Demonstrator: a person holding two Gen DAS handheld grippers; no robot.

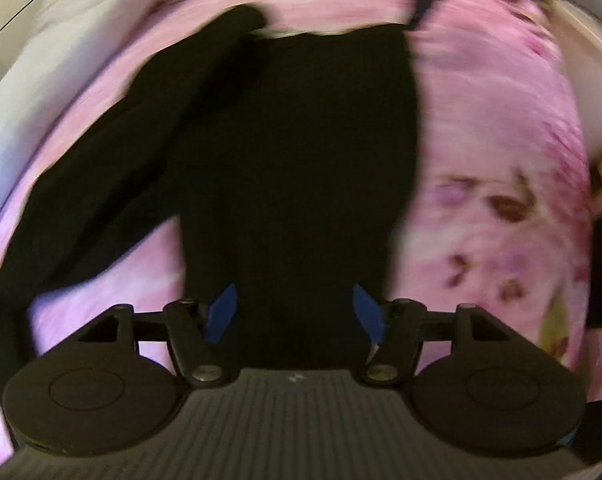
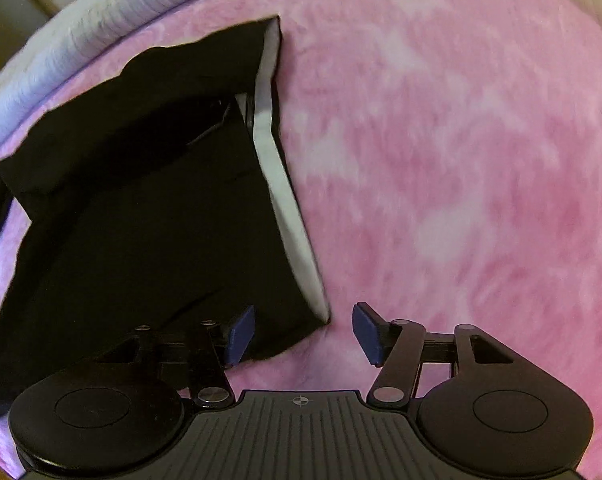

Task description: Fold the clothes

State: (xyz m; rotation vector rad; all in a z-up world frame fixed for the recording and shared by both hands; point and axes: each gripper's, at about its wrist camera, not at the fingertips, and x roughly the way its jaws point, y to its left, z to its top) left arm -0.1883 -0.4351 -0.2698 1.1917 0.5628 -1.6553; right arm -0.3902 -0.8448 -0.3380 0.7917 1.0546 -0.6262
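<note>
Readable text: none I can make out.
My right gripper body: only a small crosshair mark.

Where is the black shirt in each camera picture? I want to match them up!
Left wrist view: the black shirt fills the middle, a long sleeve trailing to the lower left, reaching down between the open blue fingers.
Right wrist view: the black shirt lies in the left half, a pale strip along its right edge, its corner near the left finger.
Shared landmark: the pink blanket under the shirt, in both views.
</note>
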